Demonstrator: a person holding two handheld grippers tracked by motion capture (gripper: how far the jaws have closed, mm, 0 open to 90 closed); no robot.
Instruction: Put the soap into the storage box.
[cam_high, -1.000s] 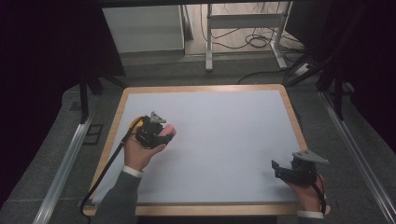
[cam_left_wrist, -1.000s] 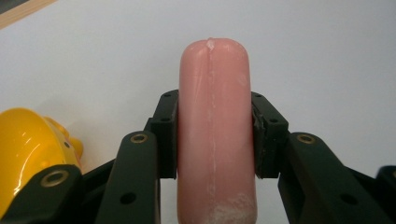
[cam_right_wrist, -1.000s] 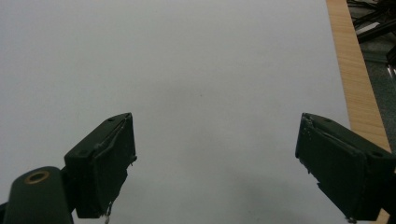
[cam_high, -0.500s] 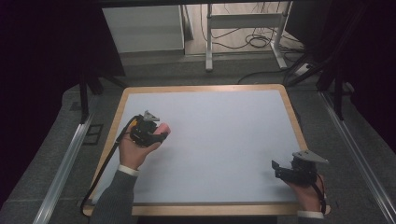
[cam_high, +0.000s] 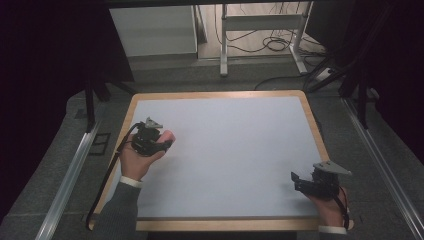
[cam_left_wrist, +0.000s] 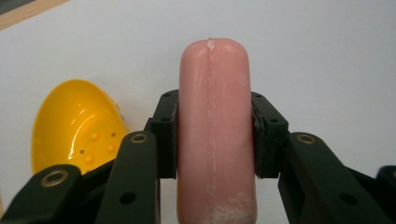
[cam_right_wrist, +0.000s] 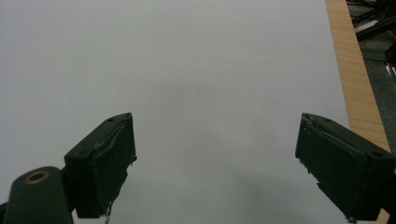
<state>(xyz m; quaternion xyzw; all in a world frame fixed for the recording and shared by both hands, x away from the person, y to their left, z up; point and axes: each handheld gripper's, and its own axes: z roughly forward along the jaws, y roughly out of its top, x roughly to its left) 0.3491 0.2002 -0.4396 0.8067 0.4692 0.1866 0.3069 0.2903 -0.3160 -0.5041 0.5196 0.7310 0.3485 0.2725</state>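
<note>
My left gripper (cam_high: 162, 145) sits over the left part of the white wood-rimmed table (cam_high: 235, 94), a pink sausage (cam_left_wrist: 215, 130) between its jaws, a yellow plastic bowl (cam_left_wrist: 74, 128) beneath-left. My right gripper (cam_high: 300, 181) sits near the front-right corner.

Table (cam_high: 220, 94): pale top with a wooden rim, centre of the high view.
Cables (cam_high: 272, 44): tangled on the floor, upper right.
Metal frame (cam_high: 260, 22): upper centre, behind the table.
</note>
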